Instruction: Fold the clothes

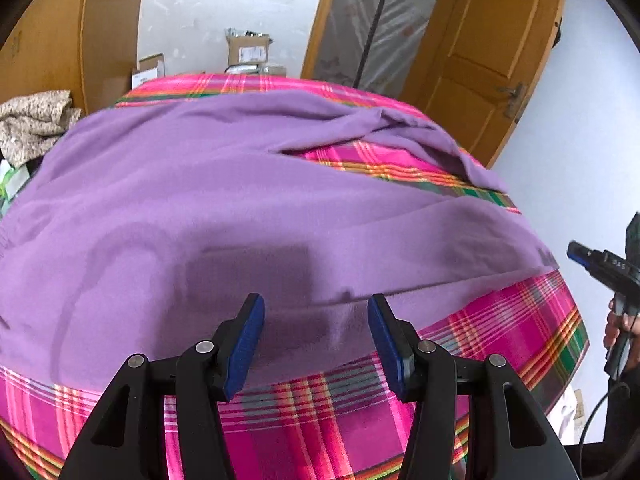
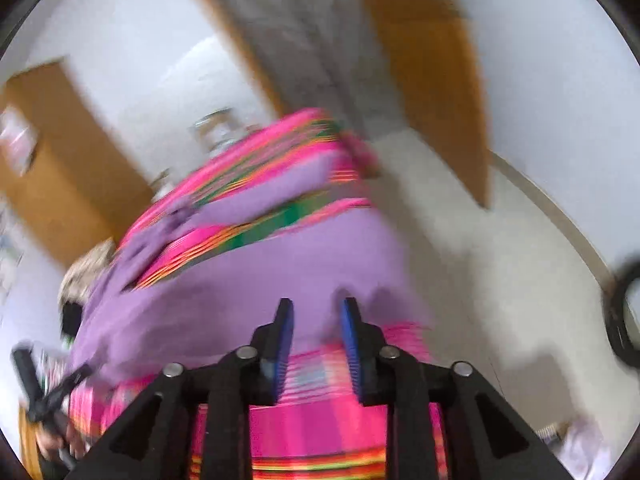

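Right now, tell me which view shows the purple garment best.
The left wrist view: the purple garment is sharp and spread nearly whole over the plaid cloth. The right wrist view shows it smeared by motion blur.

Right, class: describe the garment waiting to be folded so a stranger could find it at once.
Find the bright pink plaid cloth covering the table. Spread across most of it lies the purple garment, plain, soft and lilac. Unlike the speckled beige clothes heaped off to the side, it has no pattern.

Both wrist views look down, near, sharing the purple garment point(image 1: 240, 200)
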